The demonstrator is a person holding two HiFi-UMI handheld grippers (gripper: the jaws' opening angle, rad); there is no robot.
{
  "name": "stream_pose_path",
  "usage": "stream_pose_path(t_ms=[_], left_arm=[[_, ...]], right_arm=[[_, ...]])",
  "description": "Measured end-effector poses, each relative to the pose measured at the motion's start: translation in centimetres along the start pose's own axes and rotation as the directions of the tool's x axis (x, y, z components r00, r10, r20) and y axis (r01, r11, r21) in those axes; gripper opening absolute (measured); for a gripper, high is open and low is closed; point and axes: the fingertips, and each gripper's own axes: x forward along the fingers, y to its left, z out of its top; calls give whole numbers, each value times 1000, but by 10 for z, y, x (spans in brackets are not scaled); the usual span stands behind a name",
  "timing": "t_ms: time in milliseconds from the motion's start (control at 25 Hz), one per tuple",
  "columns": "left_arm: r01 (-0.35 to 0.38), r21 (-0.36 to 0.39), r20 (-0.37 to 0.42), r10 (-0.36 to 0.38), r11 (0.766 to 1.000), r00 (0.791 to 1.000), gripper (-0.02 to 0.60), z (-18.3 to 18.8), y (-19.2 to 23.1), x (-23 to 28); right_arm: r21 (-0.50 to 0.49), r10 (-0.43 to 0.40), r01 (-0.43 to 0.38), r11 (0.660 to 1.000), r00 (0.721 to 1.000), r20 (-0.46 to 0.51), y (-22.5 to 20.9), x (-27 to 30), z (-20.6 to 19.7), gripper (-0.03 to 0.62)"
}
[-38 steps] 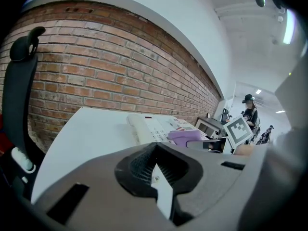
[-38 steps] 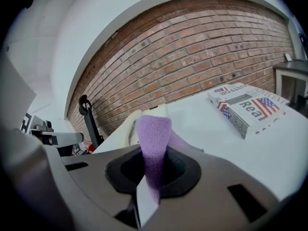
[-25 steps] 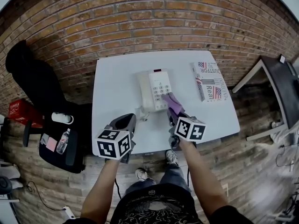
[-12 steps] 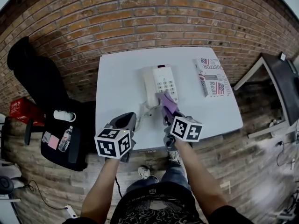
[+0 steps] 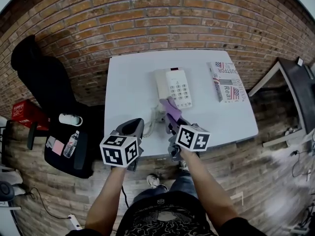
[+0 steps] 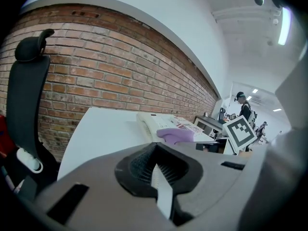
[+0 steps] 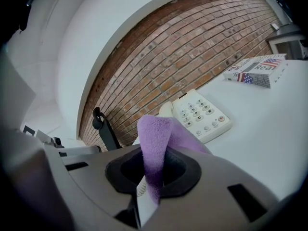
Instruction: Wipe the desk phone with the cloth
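- Our right gripper (image 5: 171,123) is clamped on a purple cloth (image 7: 154,138). The cloth stands up out of the jaws and covers the inside of the grip.
- Our left gripper (image 6: 156,174) has its jaws pressed together with nothing between them. It hangs over the near edge of the table (image 5: 128,82).
- The cloth's free end lies at the near left corner of the desk phone (image 5: 173,87). From the head view we cannot tell whether it touches.
- In the right gripper view the cloth hides part of the phone's handset side — only the keypad shows clearly.
- The phone sits mid-table, its cord (image 5: 153,118) trailing toward us.
- A printed booklet (image 5: 225,81) lies well apart, near the table's right edge.
- The table is plain white. Behind it is a brick wall (image 5: 147,18), and to the left a black office chair (image 5: 39,87).
- A dark desk (image 5: 295,92) is cut off at the right — below us, a plank floor (image 5: 275,181).
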Motion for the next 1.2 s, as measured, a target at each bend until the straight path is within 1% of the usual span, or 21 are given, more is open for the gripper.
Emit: stream_pose_path(t_ms=[200,360,520,760,960,1200], left_arm=[[-3,-11,5,3,1000,1000,6,1,6,-3],[6,-17,11,-6,1000,1000,6,2,6,0],[19,-19,19,-19,1000,1000,6,7,3,6],[17,-25,42,-16,1000,999,6,22,2,13],[-11,-36,59,13,999,998,6,30,4,17],[-75,-63,75,80,995,994,6,39,16,23]], right_arm=[[-36,28,-29,999,999,-27,15,3,-7,46],[-69,31,-34,997,999,-41,20,-1,-2,46],[-121,36,-42,992,998,-52,24,-10,14,46],[-208,45,-53,977,998,-45,29,-18,52,46],[-298,73,-88,950,995,-61,36,-10,90,46],[-404,139,-172,898,984,-109,49,17,138,46]])
